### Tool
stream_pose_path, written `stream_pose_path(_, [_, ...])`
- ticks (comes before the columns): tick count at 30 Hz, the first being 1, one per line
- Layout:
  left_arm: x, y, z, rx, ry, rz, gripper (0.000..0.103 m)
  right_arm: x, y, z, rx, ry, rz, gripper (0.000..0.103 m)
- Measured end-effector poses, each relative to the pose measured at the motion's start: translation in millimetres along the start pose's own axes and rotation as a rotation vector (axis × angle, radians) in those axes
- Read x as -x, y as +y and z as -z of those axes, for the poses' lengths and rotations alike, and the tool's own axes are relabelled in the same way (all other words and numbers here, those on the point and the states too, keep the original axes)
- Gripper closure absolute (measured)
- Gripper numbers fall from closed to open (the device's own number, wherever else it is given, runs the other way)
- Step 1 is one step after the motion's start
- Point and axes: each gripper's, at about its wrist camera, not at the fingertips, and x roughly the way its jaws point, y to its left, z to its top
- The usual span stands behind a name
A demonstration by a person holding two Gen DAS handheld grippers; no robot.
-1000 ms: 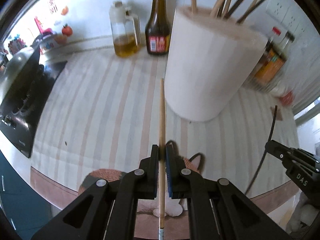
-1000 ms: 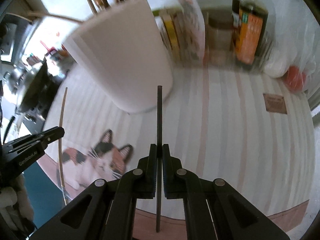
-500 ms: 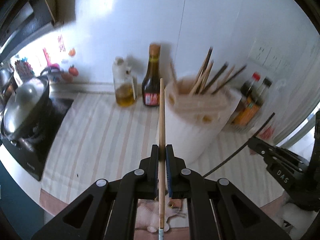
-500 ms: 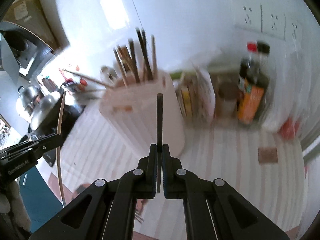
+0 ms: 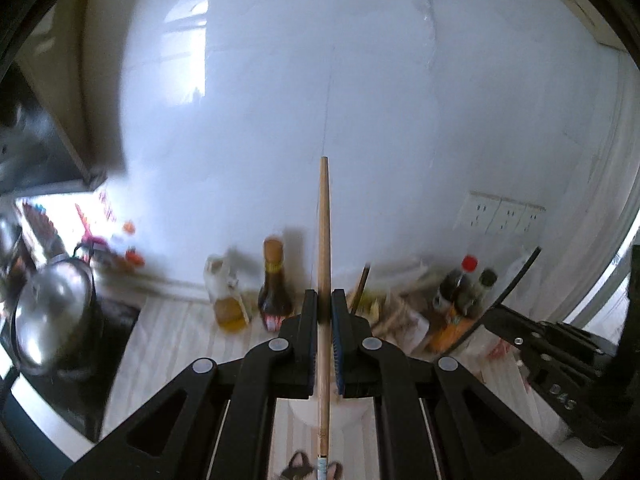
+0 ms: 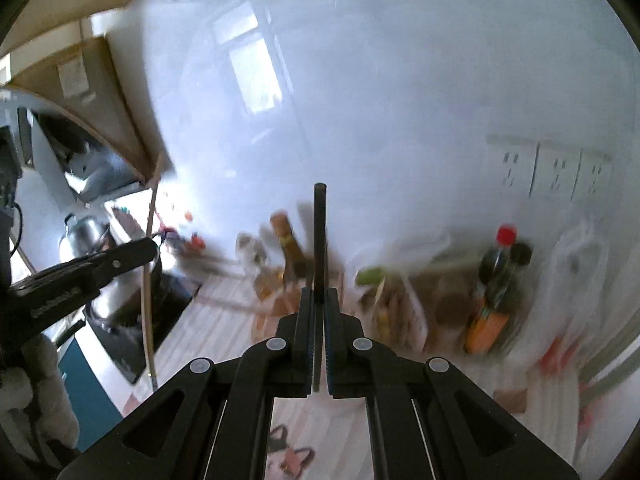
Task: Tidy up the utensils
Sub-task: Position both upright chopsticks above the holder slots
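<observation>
Chopsticks are the things to tidy here, and each gripper has one. The left gripper (image 5: pixel 325 300) has its fingers squeezed almost fully closed on a light wooden chopstick (image 5: pixel 324 240). The right gripper (image 6: pixel 319 300) has its fingers pinched just as tight on a dark chopstick (image 6: pixel 319 236).

Both sticks are up in the air, above the striped worktop (image 5: pixel 168 332). A brown sauce bottle (image 5: pixel 274 288) and an oil jug (image 5: pixel 226 300) stand far back by the wall. A white holder (image 5: pixel 332 412) peeks out low, under the left fingers.

Each stick lies straight along its gripper, long way pointing far ahead, tip toward the white wall.

To do this step well, I think the hands should tip the sticks down slowly, line up over the holder, and let go only when the tips are inside.
</observation>
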Motion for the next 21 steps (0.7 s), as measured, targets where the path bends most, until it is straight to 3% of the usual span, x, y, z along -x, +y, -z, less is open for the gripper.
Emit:
stream_pose_path(11, [-62.9, -7.3, -62.9, -0.006, 0.004, 0.008, 0.099, 5.5, -6.9, -78.2, 0.013, -0.094, 0.041, 0.099])
stream_pose_path(21, [-149.9, 3.6, -57.7, 0.040, 0.089, 0.019, 0.099, -84.7, -17.7, -77.5, -0.008, 0.021, 0.030, 0.099])
